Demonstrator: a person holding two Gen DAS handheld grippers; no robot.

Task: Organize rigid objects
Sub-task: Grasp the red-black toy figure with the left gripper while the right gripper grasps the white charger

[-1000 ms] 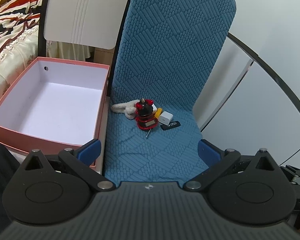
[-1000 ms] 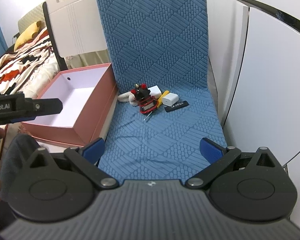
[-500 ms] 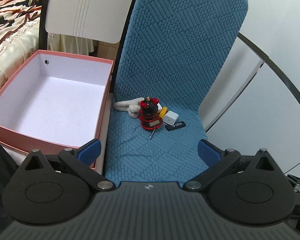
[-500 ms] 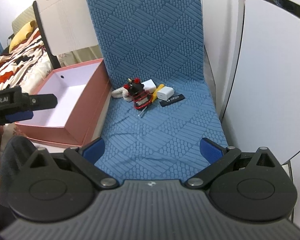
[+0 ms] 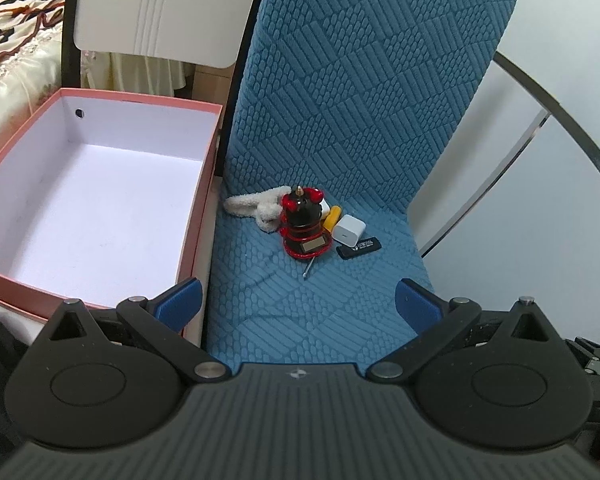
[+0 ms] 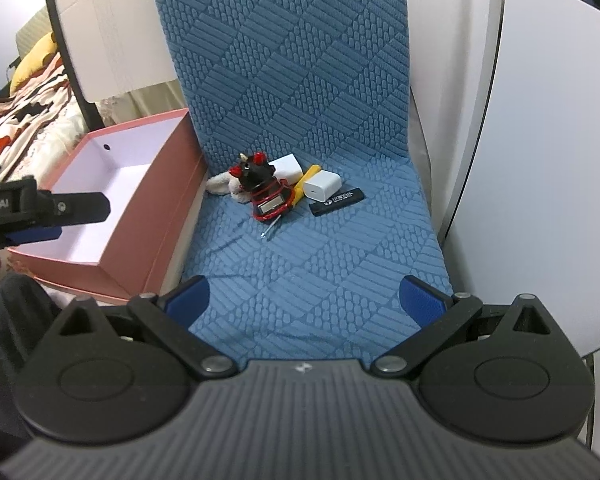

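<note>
Black claw (image 5: 296, 300) — blue fingertips (image 5: 179, 298).

Centre frame, a chair (image 5: 340, 120) draped in quilted blue fabric, backrest upright against a plain pale wall (image 5: 560, 20). Off to its left, a white headboard panel (image 5: 156, 4) edged in black, then a bed (image 6: 16, 128) under a cream, red and black patterned cover with a yellow pillow (image 6: 32, 64). On the right, smooth white cabinet panels (image 6: 540, 160), evenly lit, soft daylight tone.
</note>
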